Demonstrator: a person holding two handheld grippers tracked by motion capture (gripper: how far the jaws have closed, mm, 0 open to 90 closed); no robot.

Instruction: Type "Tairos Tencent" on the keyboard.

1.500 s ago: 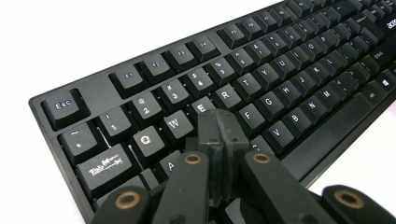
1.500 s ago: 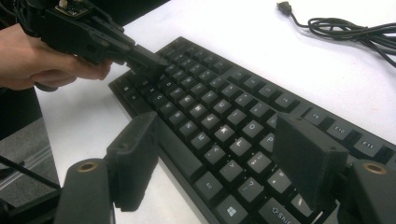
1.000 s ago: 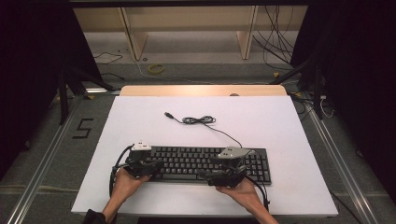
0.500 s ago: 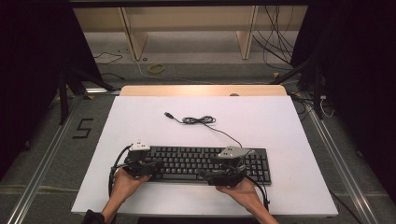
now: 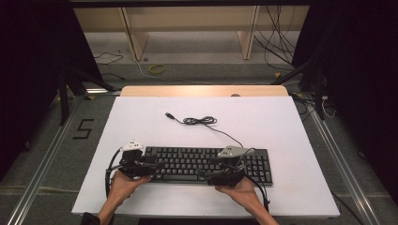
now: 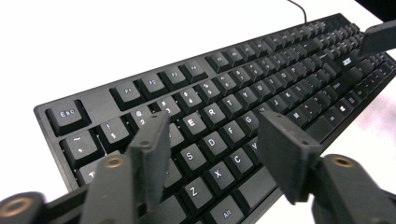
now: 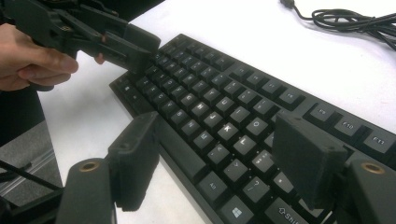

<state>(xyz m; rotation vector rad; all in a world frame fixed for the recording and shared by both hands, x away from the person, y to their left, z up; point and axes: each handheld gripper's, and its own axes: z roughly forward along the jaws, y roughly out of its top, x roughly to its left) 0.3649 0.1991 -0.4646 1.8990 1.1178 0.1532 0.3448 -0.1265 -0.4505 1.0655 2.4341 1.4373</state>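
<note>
A black full-size keyboard (image 5: pixel 197 159) lies near the front edge of the white table (image 5: pixel 263 122). My left gripper (image 5: pixel 157 165) hovers over the keyboard's left end, pointing right. In the left gripper view, my left gripper (image 6: pixel 212 123) is open above the letter keys of the keyboard (image 6: pixel 280 79), holding nothing. My right gripper (image 5: pixel 206 174) is over the keyboard's front middle, pointing left. The right gripper view shows my right gripper (image 7: pixel 217 135) open, one jaw off the front edge of the keyboard (image 7: pixel 210 93) and the other over its keys. The left gripper (image 7: pixel 126 44) appears there too.
The keyboard's cable (image 5: pixel 202 121) lies coiled behind it on the table, ending in a USB plug (image 5: pixel 169 115). A wooden strip (image 5: pixel 202 90) runs along the table's far edge. Shelving and loose wires stand on the floor beyond.
</note>
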